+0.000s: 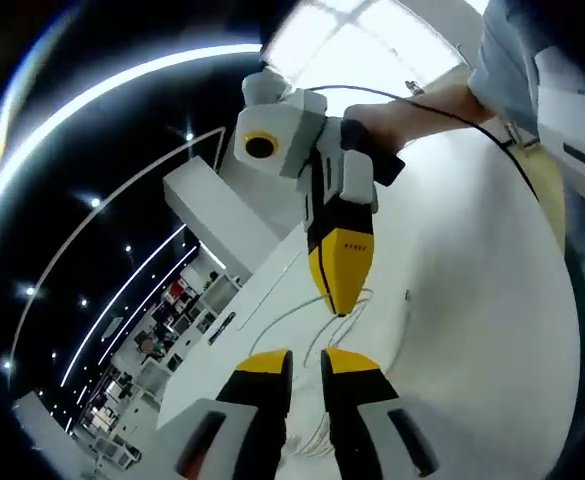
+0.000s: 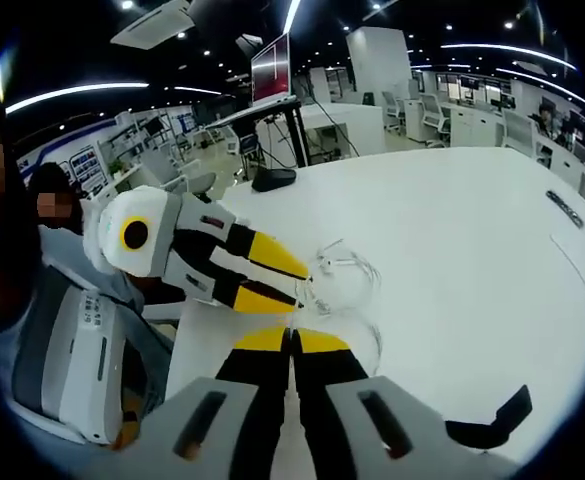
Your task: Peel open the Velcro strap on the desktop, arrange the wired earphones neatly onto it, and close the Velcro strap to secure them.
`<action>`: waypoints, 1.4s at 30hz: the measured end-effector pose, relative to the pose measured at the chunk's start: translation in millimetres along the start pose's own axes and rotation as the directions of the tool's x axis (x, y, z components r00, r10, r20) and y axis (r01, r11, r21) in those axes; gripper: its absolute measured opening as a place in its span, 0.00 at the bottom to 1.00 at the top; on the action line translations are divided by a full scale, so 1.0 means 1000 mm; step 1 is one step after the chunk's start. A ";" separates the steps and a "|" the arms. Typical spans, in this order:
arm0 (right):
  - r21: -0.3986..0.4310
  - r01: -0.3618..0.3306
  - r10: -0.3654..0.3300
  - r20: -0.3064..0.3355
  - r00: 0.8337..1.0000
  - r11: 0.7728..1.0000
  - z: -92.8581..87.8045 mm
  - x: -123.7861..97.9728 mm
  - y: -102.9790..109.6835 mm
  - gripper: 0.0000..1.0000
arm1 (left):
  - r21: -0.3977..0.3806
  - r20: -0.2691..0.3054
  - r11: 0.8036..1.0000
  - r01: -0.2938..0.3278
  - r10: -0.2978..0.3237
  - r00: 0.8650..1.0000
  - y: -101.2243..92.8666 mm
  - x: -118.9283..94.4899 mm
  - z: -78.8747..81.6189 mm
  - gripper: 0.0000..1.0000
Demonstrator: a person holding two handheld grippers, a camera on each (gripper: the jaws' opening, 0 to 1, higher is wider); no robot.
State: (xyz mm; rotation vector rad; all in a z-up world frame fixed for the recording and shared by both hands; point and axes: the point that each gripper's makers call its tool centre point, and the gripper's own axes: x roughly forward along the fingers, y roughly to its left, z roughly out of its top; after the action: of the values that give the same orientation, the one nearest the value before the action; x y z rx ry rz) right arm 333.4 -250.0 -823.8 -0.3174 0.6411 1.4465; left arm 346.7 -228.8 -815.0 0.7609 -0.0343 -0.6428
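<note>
On the white desktop [image 2: 472, 240] lies a loose tangle of thin white wired earphones [image 2: 344, 268], spread out in open loops just ahead of both grippers. In the right gripper view, the left gripper [image 2: 297, 283] comes in from the left with its yellow jaws standing a little apart, their tips just beside the near edge of the wire; whether they touch it cannot be told. The right gripper [image 2: 292, 342] has its two yellow-tipped jaws pressed together and holds nothing. A short black Velcro strap [image 2: 490, 420] with one end curled up rests on the desktop, well apart from the earphones, toward the lower right of this view. The cable looks very light, soft and springy, so it will probably slide and uncoil when it is pushed. A safer hold is likely on a place where several loops lie together, not on a single strand, which could slip out of the jaws.
</note>
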 end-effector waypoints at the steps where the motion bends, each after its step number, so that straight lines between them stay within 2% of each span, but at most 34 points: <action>1: 0.005 -0.004 0.004 -0.001 1.000 1.000 0.000 0.000 0.000 0.04 | 0.008 0.008 1.000 -0.005 0.005 1.000 0.000 -0.001 0.002 0.16; 5: 0.028 -0.006 0.006 -0.003 1.000 1.000 0.000 -0.002 -0.001 0.04 | 0.034 0.014 0.999 -0.011 0.011 1.000 0.000 -0.004 0.004 0.16; 9: 0.046 -0.008 0.008 -0.004 1.000 0.999 0.000 -0.002 -0.003 0.04 | 0.109 0.012 0.994 -0.024 0.023 1.000 0.001 -0.005 0.008 0.16; 14: 0.046 -0.010 0.011 -0.008 1.000 0.999 0.001 -0.001 -0.004 0.04 | 0.156 0.025 0.988 -0.006 0.002 1.000 -0.001 -0.003 0.015 0.17; 16: 0.047 -0.013 0.014 -0.013 1.000 0.999 0.000 -0.001 -0.003 0.04 | 0.194 0.016 0.981 -0.001 -0.002 1.000 -0.001 -0.002 0.015 0.17; 18: 0.043 -0.012 0.013 -0.023 1.000 0.999 -0.002 0.000 -0.003 0.04 | 0.259 0.002 0.966 -0.009 0.009 1.000 0.002 0.000 0.016 0.17; 27: 0.037 -0.017 0.018 -0.026 0.999 0.999 0.000 -0.001 -0.001 0.04 | 0.357 -0.033 0.933 0.036 -0.026 0.999 -0.005 0.004 0.014 0.17; 29: 0.039 -0.018 0.019 -0.026 0.999 0.999 -0.001 -0.001 -0.001 0.04 | 0.391 -0.047 0.920 0.040 -0.024 0.999 -0.005 0.005 0.013 0.18; 32: 0.048 -0.025 0.026 -0.023 0.999 0.999 -0.002 -0.001 0.000 0.04 | 0.403 -0.050 0.914 0.035 -0.017 0.999 -0.004 0.005 0.013 0.22; 42: 0.060 -0.032 0.033 -0.018 0.999 0.998 -0.001 -0.002 -0.001 0.04 | 0.444 -0.042 0.895 0.029 -0.012 0.999 -0.005 0.008 0.015 0.21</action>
State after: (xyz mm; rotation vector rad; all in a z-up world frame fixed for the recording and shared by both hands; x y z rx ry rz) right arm 334.5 -252.1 -823.6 -0.2757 0.7065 1.4540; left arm 346.5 -245.7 -808.8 1.2192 -0.1425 -0.6478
